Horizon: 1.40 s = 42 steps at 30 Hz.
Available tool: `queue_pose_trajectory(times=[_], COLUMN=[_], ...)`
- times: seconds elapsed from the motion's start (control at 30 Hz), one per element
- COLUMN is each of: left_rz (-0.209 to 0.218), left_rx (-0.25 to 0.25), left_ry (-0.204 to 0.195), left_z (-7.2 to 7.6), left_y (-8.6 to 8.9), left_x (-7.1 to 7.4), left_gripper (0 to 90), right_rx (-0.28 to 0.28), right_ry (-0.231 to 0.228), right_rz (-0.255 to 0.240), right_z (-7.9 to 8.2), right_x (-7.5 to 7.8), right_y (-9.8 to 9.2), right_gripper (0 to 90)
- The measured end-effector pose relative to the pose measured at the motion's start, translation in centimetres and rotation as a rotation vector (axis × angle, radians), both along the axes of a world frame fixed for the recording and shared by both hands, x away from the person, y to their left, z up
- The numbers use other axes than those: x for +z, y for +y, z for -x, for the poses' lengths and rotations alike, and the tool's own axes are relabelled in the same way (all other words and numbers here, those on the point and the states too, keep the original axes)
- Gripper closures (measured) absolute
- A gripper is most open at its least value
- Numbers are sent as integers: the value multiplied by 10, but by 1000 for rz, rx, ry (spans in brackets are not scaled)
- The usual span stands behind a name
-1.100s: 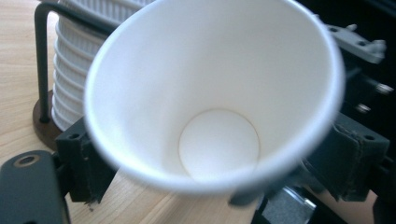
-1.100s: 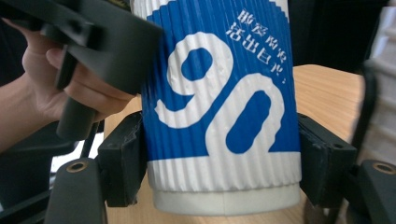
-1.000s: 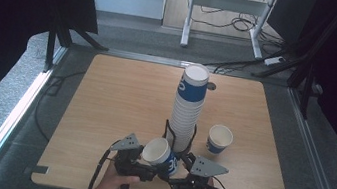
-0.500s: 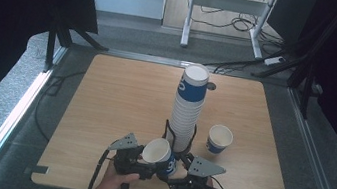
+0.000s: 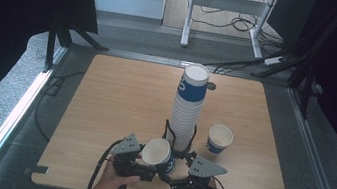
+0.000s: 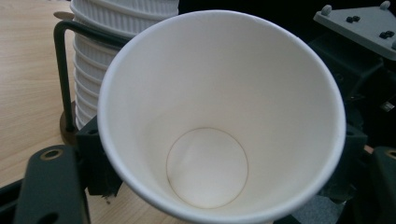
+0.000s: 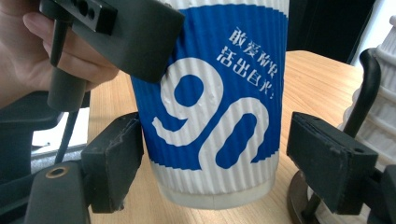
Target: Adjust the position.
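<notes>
High view first: my two hands come in at the near edge of the bench, each carrying a claw, and a single paper cup sits between them, tilted with its mouth toward the camera. My left claw pinches this cup; in the left gripper view its black pads sit tight against the wall on both sides of the cup, whose white inside and round bottom face the lens. My right claw has just been opening: in the right gripper view the blue-and-white ribbed cup stands between my jaws, the left pad just beside its wall and the right pad clearly apart from it, so this claw is spread and grips nothing. Beyond the held cup, just behind it, a tall stack of cups stands upright in a black wire holder. To the right of the stack, a second cup stands alone and upright on the bench, well apart from both claws.
</notes>
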<state>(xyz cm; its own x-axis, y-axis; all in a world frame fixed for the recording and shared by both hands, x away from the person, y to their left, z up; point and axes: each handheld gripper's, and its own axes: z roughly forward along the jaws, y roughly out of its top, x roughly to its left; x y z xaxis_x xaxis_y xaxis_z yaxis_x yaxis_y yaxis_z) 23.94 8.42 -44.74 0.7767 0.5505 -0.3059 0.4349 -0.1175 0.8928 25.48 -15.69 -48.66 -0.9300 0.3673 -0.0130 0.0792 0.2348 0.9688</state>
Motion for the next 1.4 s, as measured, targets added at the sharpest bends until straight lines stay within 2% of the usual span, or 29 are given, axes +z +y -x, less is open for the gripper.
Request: queue_pose_trajectory(times=[0.03, 0.17, 0.57, 0.8, 0.9, 0.93, 0.97, 1.0, 1.03, 1.07, 1.1, 1.2, 1.3, 1.4], left_rz=[0, -52, -119, -208, -229, -263, -263, -294, -294, -321, -321, -366, -392, -399], left_rx=[0, 18, 39, 67, 68, 70, 70, 70, 70, 66, 66, 52, 37, 21], left_ry=[0, -23, -74, -98, -100, -108, -108, -115, -115, -118, -118, -126, -130, -129], left_z=[0, 2, 6, 6, 6, 6, 6, 6, 6, 7, 7, 8, 9, 10], left_y=[0, 0, 0, -3, -4, -6, -6, -8, -8, -10, -10, -14, -18, -21], left_x=[0, 3, 9, 8, 7, 6, 6, 5, 5, 4, 4, 3, 1, 0], left_gripper=[209, 209, 208, 207, 207, 207, 206, 207, 206, 206, 206, 205, 205, 204], right_rx=[-2, -8, -17, -14, -15, -17, -16, -15, -15, -12, -12, -11, -8, 0], right_ry=[-2, -10, -28, -44, -49, -50, -48, -51, -51, -48, -48, -38, -30, -23], right_rz=[5, 11, 14, 56, 74, 95, 103, 111, 116, 120, 120, 134, 143, 158], right_z=[0, 0, 0, 2, 3, 3, 4, 4, 4, 4, 4, 5, 5, 6], right_x=[0, 2, 9, 11, 10, 8, 7, 6, 5, 4, 4, 2, -1, -4], right_y=[0, -3, -11, -9, -7, -4, -2, -1, 0, 1, 1, 6, 10, 14], right_gripper=[193, 185, 183, 181, 181, 181, 180, 180, 180, 179, 179, 173, 168, 166])
